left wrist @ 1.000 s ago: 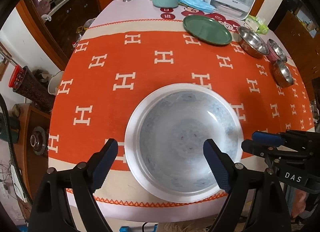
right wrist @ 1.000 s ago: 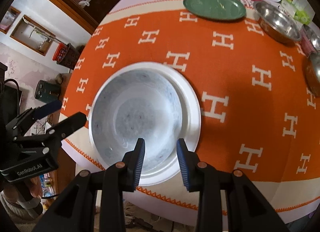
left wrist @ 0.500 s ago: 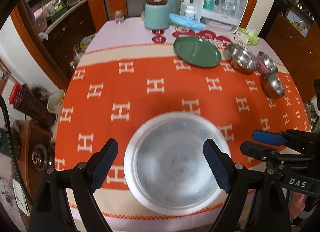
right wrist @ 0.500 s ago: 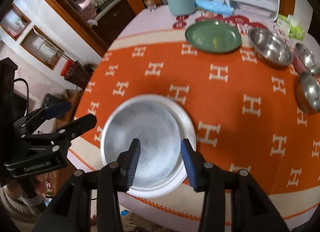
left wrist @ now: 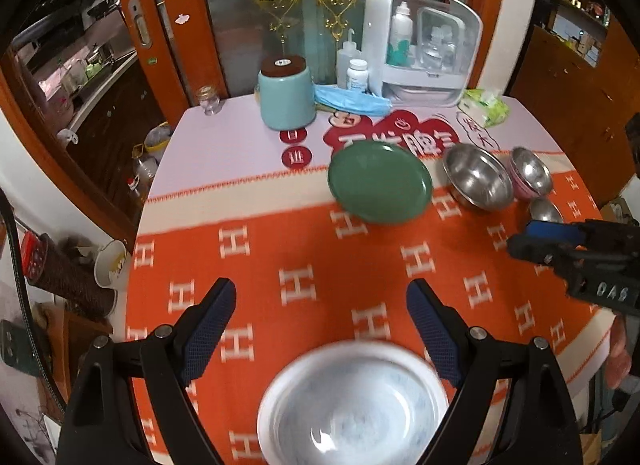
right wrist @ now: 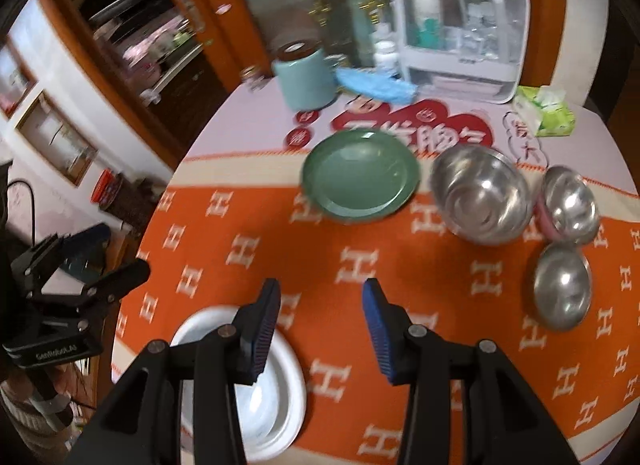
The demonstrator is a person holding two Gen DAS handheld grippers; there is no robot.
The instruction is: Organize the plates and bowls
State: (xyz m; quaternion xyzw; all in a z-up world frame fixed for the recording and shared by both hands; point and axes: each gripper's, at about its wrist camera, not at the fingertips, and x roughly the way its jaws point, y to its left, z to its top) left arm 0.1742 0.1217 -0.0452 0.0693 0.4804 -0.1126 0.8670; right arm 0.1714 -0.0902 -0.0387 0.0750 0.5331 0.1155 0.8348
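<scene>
A white bowl with a faint blue pattern stands near the front edge of the orange H-patterned cloth. My left gripper hangs open above and beyond it, with nothing between its fingers. In the right wrist view the bowl lies low and left, partly behind the left finger. My right gripper is open over bare cloth. Farther back lie a green plate, a large steel bowl, a small steel bowl resting in a pink one, and another small steel bowl.
At the back of the table stand a teal canister, a white storage box, a blue cloth pile, a green tissue pack and a glass jar. The table drops off at the left to floor clutter.
Both grippers rose and tipped up away from the white bowl, which slid to the bottom of both views. The right jaws widened a little. The bowl stayed on the cloth.
</scene>
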